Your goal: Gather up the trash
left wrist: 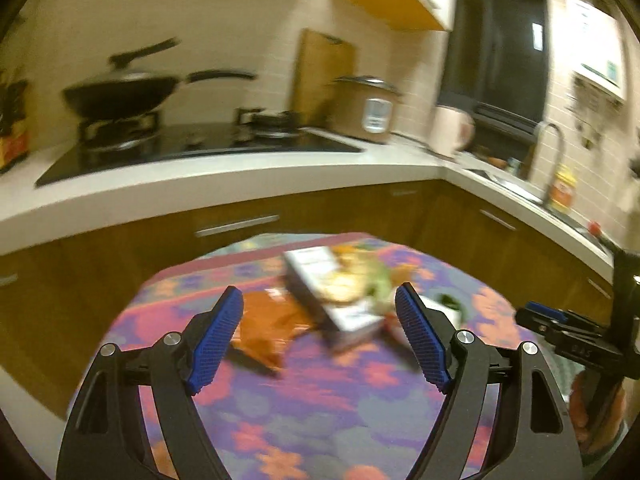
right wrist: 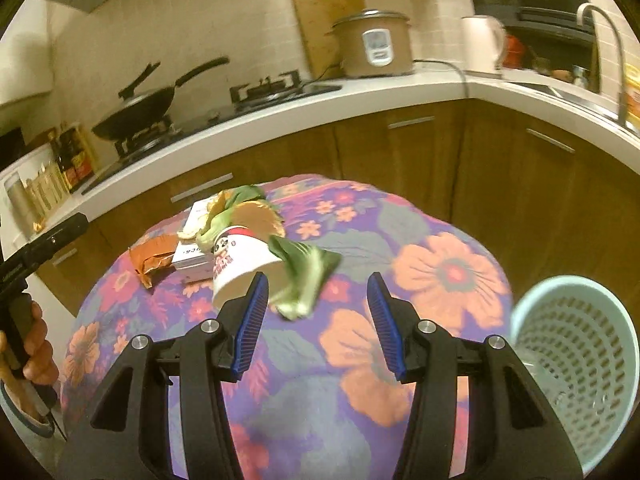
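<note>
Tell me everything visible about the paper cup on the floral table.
The paper cup lies tipped on its side on the floral tablecloth. It looks like white paper with red print and a small cartoon face. Green vegetable scraps spill at its mouth. It rests against a white box. No gripper touches it.

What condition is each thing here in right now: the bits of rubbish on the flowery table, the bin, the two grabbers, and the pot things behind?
Left gripper: jaws open, holding nothing.
Right gripper: jaws open, holding nothing.
Paper cup: tipped on its side.
Green leaves: loose on the cloth beside the cup.
White box: lying flat, scraps on top.
Orange wrapper: crumpled, on the table.
Basket: upright; contents unclear.
Rice cooker: lid on.
Wok: on the burner.
</note>
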Available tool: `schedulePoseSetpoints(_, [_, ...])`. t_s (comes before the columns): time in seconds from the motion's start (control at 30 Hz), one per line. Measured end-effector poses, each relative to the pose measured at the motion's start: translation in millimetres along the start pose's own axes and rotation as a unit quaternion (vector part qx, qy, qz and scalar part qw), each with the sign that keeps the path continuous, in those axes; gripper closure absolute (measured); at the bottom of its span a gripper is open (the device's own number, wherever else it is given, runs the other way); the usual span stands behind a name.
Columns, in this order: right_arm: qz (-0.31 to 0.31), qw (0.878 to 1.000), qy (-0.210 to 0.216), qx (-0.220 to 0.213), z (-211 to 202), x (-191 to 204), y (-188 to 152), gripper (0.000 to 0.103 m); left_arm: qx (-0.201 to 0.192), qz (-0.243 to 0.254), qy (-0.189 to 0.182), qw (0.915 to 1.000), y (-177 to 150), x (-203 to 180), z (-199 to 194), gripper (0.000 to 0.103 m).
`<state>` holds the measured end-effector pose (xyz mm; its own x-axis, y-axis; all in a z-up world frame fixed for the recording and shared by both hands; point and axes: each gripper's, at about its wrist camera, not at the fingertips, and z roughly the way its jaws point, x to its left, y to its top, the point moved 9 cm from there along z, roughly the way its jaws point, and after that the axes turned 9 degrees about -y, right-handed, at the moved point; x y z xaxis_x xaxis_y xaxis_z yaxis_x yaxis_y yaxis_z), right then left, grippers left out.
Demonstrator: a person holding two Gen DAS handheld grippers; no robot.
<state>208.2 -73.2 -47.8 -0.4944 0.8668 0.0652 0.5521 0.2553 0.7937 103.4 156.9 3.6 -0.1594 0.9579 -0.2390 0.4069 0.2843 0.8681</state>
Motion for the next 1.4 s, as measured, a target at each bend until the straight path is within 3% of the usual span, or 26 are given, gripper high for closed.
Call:
schedulePoseSetpoints(0.23, [-0.026, 0.999, 0.009, 0.034, 46.2, 17.8, 6.7, 0.055, 0.04, -0.067, 0.02, 0.9968, -7.2, 60.0, 39.1, 0.026])
schedulePoseSetpoints(0.5, [-0.061, 0.994, -0.008, 0.088, 72.0, 16.9, -16.6, 0.055, 0.083, -0.1, 0.022, 0.9912, -30.7, 73.0, 77.6, 0.027])
schedulePoseSetpoints(0.7, [-0.072, 0.992, -0.011, 0.107, 84.0, 22.2, -20.2, 0.057, 0.109, -0.085, 0.05, 0.9892, -43.4, 74.1, 90.2, 0.03])
schedulePoseSetpoints(0.77, [-0.065, 0.991, 0.007, 0.113, 84.0, 23.9, -22.1, 0.07, 0.117, -0.076, 0.054, 0.9887, -45.3, 72.1, 93.2, 0.034])
schedulePoseSetpoints(0.83, [-0.066, 0.992, 0.003, 0.106, 79.5, 23.7, -22.4, 0.071, 0.126, -0.067, 0.06, 0.988, -48.3, 71.0, 95.0, 0.042])
schedulePoseSetpoints(0.97, [-0.059, 0.993, 0.006, 0.101, 71.0, 22.4, -25.4, 0.077, 0.141, -0.052, 0.063, 0.9866, -55.7, 66.7, 94.8, 0.049])
schedulePoseSetpoints(1.0, [-0.057, 0.993, 0.006, 0.099, 69.4, 21.2, -25.2, 0.078, 0.141, -0.051, 0.057, 0.987, -55.9, 64.3, 94.3, 0.071])
schedulePoseSetpoints(1.03, [-0.054, 0.994, 0.006, 0.096, 66.5, 20.2, -25.1, 0.081, 0.146, -0.055, 0.037, 0.987, -58.1, 58.8, 93.8, 0.087])
schedulePoseSetpoints(1.17, [-0.044, 0.995, 0.012, 0.085, 53.4, 16.0, -25.5, 0.091, 0.137, -0.038, 0.04, 0.989, -57.6, 49.6, 83.1, 0.095])
schedulePoseSetpoints(1.2, [-0.042, 0.996, 0.012, 0.083, 49.8, 15.4, -26.1, 0.091, 0.134, -0.036, 0.037, 0.9896, -57.8, 47.1, 78.3, 0.102])
schedulePoseSetpoints(1.4, [-0.032, 0.997, 0.011, 0.067, 29.5, 7.1, -29.0, 0.095, 0.114, -0.031, 0.018, 0.9929, -56.8, 31.9, 50.6, 0.103])
